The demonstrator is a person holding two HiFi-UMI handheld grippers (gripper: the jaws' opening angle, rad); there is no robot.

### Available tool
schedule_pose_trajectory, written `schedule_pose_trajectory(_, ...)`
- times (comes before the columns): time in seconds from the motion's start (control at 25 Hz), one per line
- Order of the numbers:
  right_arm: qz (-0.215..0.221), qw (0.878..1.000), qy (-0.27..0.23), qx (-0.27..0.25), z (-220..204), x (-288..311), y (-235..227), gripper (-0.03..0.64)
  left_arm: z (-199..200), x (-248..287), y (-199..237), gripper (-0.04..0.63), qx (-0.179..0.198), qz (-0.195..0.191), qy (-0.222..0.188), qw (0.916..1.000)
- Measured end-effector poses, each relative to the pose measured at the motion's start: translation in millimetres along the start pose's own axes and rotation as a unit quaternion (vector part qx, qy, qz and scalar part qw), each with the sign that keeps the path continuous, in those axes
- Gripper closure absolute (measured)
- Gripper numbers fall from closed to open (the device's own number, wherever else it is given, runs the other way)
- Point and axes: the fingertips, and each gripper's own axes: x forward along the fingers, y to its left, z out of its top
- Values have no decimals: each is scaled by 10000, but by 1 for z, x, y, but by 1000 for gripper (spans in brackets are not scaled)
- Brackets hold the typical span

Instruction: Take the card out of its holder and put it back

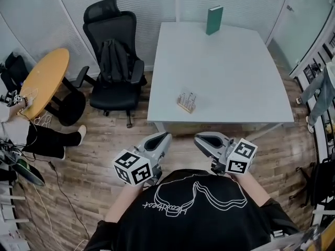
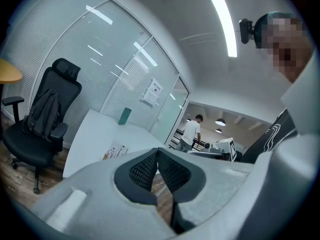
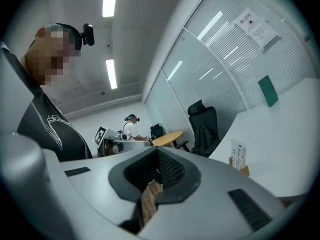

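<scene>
The left gripper (image 2: 158,156) has its jaws clenched. The ribbed pads (image 2: 142,170) meet at their tips with nothing between them, and only a sliver of wooden floor (image 1: 94,161) shows through the gap lower down. The right gripper (image 3: 156,154) is clenched in the same way: its jaws are together at the tips and empty.

In the head view both grippers sit at the lower centre of the frame, close in front of the person's chest. They are side by side over the floor, with their tips pointing up the frame toward the white surface (image 1: 230,72). Neither reaches the near edge of the surface.

The holder (image 1: 186,107) is a small wooden block near the middle of the frame. It stands on the surface close to the near left corner, well apart from both grippers. The card (image 1: 187,98) stands upright in it, white with small marks.

At the top of the frame, by the far edge of the surface, a green book (image 1: 214,20) stands upright. In the upper left, just beside the left edge of the surface, is a black office chair (image 1: 110,20) with a dark backpack (image 1: 112,61) on its seat. A round yellow table (image 1: 44,80) lies at the left edge of the frame.
</scene>
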Motion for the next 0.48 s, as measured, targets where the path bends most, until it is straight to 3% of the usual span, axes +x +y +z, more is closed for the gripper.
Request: schedule_pose_trajectory(0.48, 249, 9993, 95, 270, -27, -94, 51, 609, -43, -2, -106, 583, 78, 81, 38, 9999)
